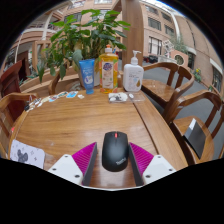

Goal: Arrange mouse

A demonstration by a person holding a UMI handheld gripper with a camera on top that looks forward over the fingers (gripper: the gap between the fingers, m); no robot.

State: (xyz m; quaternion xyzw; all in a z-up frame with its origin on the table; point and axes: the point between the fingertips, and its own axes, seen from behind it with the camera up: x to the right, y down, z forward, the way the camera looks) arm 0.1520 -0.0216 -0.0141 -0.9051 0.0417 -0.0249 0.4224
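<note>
— Nearest the lens, what do you make out?

— Black mouse point(115, 151), lying on the wooden table point(70, 125), directly between the two fingers of the gripper point(113, 160). Its nose points away from the camera, and a pale scroll wheel shows near its front.

— Do the fingers have hold of it?

— Magenta pads point(84, 156) sit close at either flank of the mouse, one on each side. Whether they actually press on it I cannot tell; the mouse rests on the table either way, and the fingers are only partly apart, about the width of the mouse.

— And beyond the mouse?

— Bare wood planks run forward to the far end of the table. There stands a row of things: a blue tube point(88, 75) upright, an orange bottle point(109, 70) just beside it, then a white pump bottle point(133, 73). Behind them rises a leafy green plant point(82, 35).

— Anything lying flat?

— Small scattered items point(62, 97) near the far left of the table, too small to name, and a paper or packet point(119, 97) just ahead of the bottles. A printed card point(25, 154) lies at the near left edge.

— Around the table?

— Wooden chairs point(185, 100) to the right and another on the left, with buildings point(150, 25) seen past the plant.
</note>
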